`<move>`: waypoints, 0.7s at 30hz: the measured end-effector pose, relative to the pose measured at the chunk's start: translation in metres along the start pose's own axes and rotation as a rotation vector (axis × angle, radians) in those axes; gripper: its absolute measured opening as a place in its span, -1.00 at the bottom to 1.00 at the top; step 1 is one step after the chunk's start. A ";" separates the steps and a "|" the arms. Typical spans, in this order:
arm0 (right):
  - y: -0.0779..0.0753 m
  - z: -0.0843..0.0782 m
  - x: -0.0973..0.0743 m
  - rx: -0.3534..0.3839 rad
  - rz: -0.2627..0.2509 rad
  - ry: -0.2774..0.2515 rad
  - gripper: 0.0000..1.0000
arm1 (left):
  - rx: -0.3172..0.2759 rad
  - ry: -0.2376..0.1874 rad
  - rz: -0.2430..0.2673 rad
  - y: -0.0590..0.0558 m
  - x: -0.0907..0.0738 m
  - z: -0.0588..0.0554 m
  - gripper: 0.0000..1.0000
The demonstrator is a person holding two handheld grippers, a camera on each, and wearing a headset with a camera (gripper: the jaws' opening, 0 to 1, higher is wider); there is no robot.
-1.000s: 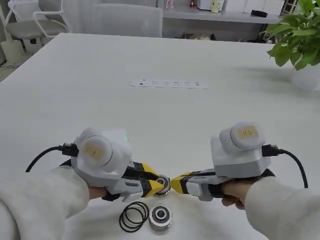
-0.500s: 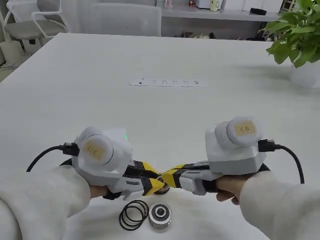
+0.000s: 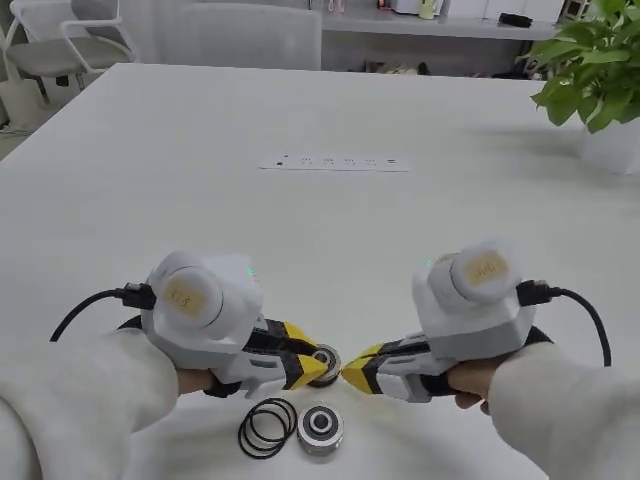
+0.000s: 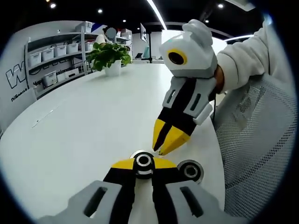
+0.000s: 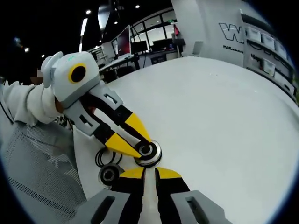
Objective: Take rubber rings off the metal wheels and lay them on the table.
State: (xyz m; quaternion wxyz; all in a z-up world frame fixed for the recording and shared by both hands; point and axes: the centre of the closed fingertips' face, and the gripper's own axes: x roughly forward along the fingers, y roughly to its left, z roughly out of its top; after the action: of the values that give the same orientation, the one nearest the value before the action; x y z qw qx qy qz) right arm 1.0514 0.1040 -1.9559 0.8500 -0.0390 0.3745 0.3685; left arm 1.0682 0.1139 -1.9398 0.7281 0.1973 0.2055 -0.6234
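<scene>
Two-jaw left gripper [image 3: 311, 368]: jaws clamped on a metal wheel [image 3: 325, 360], pinched between the yellow tips.
Rubber rings [image 3: 266, 430]: lay flat on the table [image 3: 300, 230], beside a second wheel [image 3: 320, 429].
Right gripper [image 3: 350, 375]: jaws closed together, tips just beside the held wheel.

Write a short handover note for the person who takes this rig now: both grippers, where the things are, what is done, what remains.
Left hand-held gripper: shut on one metal wheel.
Right hand-held gripper: jaws together, tips at that wheel's rim; whether they pinch a ring is unclear.
On the table: loose rubber rings beside a second wheel.
Done: those rings are off.
Left: the held wheel's ring; check the second wheel, too small to judge.
</scene>
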 end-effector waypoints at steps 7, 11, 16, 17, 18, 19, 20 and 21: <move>0.006 0.001 0.009 -0.027 0.010 -0.020 -0.60 | -0.009 -0.004 -0.001 0.000 0.000 0.000 -0.86; 0.007 0.005 0.010 -0.014 0.004 -0.041 -0.52 | -0.014 -0.007 -0.001 -0.001 0.000 0.000 -0.86; 0.004 0.005 0.011 -0.024 -0.018 -0.045 -0.62 | -0.018 -0.009 -0.003 -0.001 0.000 0.000 -0.86; 0.004 0.004 0.010 -0.029 -0.012 -0.043 -0.64 | -0.018 -0.009 -0.003 -0.001 0.000 0.000 -0.86; 0.003 0.003 0.009 -0.026 -0.014 -0.037 -0.68 | -0.019 -0.009 -0.003 -0.001 0.000 0.000 -0.86; 0.003 0.002 0.007 -0.024 -0.009 -0.036 -0.71 | -0.019 -0.009 -0.003 -0.001 0.000 0.000 -0.86; 0.002 0.002 0.007 -0.030 -0.007 -0.034 -0.74 | -0.020 -0.009 -0.002 0.000 0.000 0.000 -0.86; 0.003 0.001 0.006 -0.038 -0.006 -0.033 -0.78 | -0.023 -0.009 -0.001 0.000 0.000 0.000 -0.86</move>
State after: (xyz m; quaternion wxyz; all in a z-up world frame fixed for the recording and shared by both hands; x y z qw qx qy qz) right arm 1.0533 0.1100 -1.9585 0.8563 -0.0501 0.3533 0.3735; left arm 1.0679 0.1142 -1.9397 0.7308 0.1859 0.2094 -0.6225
